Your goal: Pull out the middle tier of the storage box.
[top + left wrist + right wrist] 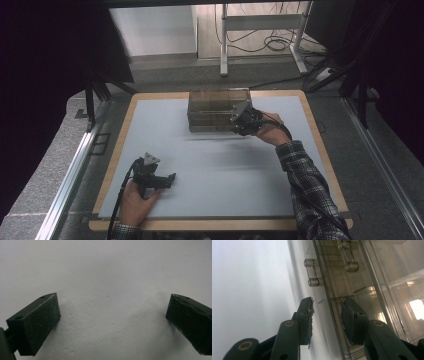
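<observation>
At the far middle of the table:
Box: a clear, smoke-tinted plastic box (216, 111) with inner dividers and a hinged lid sits on the pale mat (210, 170), its near long side facing the person.
Right gripper: the right gripper (239, 120) is at the box's right front corner; in the right gripper view its jaws straddle the thin lid edge (327, 312), one outside, one over the box, with a gap visible on both sides, so they are partly closed and not yet pinching.
Left gripper: the left gripper (170, 179) rests low over bare mat, near the front left, jaws wide apart with nothing between them.
Hinges: two small barrel hinges (312, 272) show along the edge.
Handling: likely light, stiff and smooth; hard plastic can slip between the pads and may crack if squeezed hard.
Where to hold: the lid rim near the corner, away from the hinges, with the free gripper steadying the base.
</observation>
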Tool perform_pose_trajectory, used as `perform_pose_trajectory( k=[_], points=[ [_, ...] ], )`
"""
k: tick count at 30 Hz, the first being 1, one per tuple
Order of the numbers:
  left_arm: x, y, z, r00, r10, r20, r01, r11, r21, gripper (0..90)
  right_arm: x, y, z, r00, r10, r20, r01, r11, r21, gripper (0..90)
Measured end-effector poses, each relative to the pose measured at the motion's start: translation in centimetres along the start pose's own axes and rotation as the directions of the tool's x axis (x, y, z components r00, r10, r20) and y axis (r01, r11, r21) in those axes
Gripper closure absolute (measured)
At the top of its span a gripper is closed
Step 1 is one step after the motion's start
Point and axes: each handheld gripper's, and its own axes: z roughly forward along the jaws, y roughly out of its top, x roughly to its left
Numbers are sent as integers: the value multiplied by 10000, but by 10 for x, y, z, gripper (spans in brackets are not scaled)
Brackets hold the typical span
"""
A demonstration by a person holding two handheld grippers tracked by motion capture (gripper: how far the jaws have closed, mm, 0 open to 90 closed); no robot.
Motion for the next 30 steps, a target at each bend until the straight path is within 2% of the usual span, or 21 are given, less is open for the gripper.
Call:
perform_pose_trajectory(
  k=[15,21,26,30],
  points=[
    [0,0,0,10000,5,0,-5,10000,2,0,-17,-11,11,9964,39,-844,-10,9994,334,694],
    [0,0,0,10000,1,0,-1,10000,-2,0,-22,-16,15,9931,64,-1172,-19,9993,385,761],
    [0,0,0,10000,4,1,-4,10000,-1,0,-25,-19,16,9877,19,-1566,13,9998,205,801],
    [0,0,0,10000,4,0,-4,10000,1,0,-30,-18,16,9796,-90,-2008,136,9997,217,834]
  ],
)
